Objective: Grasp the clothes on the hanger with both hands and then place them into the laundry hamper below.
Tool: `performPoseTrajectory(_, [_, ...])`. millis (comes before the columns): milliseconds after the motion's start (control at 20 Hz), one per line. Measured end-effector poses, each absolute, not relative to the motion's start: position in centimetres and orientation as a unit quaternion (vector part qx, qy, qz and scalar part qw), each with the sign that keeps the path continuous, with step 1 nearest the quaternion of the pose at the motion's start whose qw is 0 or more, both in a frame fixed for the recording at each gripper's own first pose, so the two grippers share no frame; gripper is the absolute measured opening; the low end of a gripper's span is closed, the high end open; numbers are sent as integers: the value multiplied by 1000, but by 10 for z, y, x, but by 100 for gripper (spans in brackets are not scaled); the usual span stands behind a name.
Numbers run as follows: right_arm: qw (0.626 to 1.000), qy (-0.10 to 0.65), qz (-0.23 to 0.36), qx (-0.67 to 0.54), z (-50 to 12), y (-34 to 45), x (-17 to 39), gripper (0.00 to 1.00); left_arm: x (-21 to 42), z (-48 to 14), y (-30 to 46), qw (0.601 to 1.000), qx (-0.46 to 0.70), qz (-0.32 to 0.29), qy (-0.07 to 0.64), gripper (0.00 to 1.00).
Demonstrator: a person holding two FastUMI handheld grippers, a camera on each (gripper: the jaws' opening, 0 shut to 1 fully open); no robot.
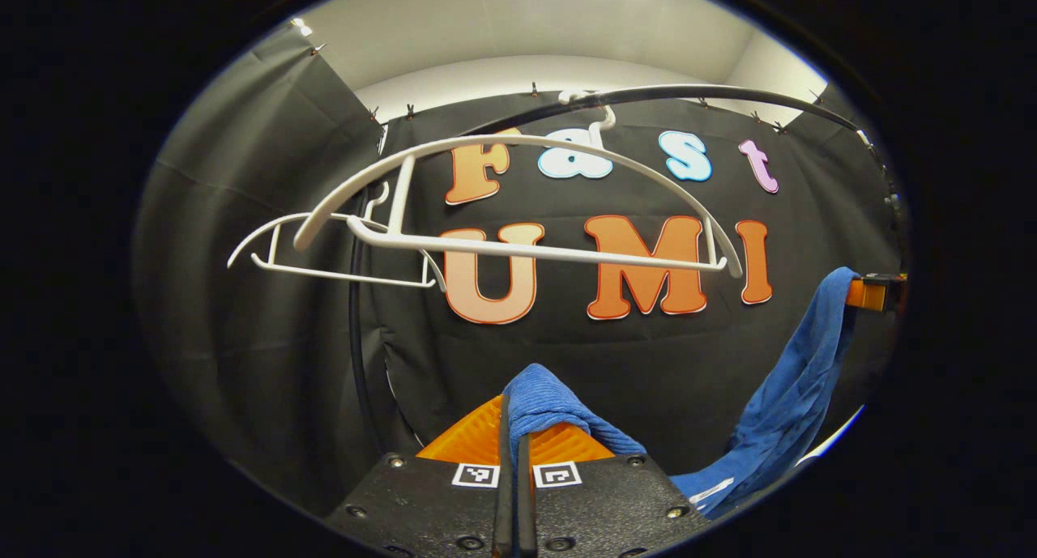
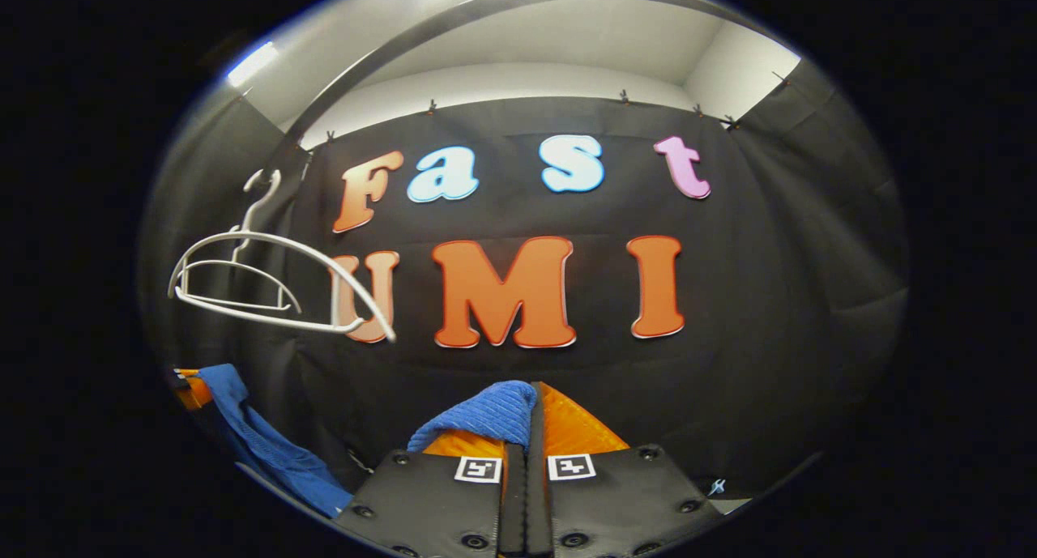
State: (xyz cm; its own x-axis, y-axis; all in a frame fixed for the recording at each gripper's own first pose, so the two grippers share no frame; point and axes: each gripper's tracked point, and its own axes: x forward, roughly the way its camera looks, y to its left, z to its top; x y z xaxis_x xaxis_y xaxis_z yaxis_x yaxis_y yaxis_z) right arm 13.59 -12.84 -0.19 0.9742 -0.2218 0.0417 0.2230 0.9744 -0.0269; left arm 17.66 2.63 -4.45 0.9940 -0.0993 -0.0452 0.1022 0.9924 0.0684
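A blue garment (image 1: 790, 404) hangs between my two grippers, off the hangers. My left gripper (image 1: 515, 428) is shut on one bunched corner of it (image 1: 539, 400); the cloth sags down and rises to the right gripper (image 1: 871, 292) far right. In the right gripper view my right gripper (image 2: 531, 416) is shut on another blue fold (image 2: 486, 412), and the garment (image 2: 267, 453) trails to the left gripper (image 2: 188, 388) at lower left. Two bare white hangers (image 1: 518, 210) hang from a dark rail (image 1: 689, 96) above. The hamper is hidden.
The white hangers (image 2: 267, 287) dangle at the left in the right gripper view, under the curved rail (image 2: 454, 23). Black cloth walls close the booth at the back and on both sides. A pale floor strip (image 1: 834, 436) shows low on the right.
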Motion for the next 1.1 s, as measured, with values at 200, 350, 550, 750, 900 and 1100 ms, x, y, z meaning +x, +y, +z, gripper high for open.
performPoseTrajectory(200, [999,30,-33,-9,-52,-62,150,8,175,-72,3,995,13,-79,52,2])
performPoseTrajectory(350, [996,85,-1,16,-103,-30,154,8,170,-113,-19,988,-12,-119,100,4])
performPoseTrajectory(550, [982,182,1,49,-185,-7,151,8,163,-182,-36,971,-34,-142,191,2])
performPoseTrajectory(750, [960,275,-13,50,-267,5,133,8,136,-261,-44,938,-69,-159,300,2])
performPoseTrajectory(900, [939,339,-13,52,-330,14,120,8,112,-312,-38,910,-74,-159,375,3])
performPoseTrajectory(1100, [910,410,-14,56,-404,19,96,8,85,-375,-44,875,-43,-162,454,4])
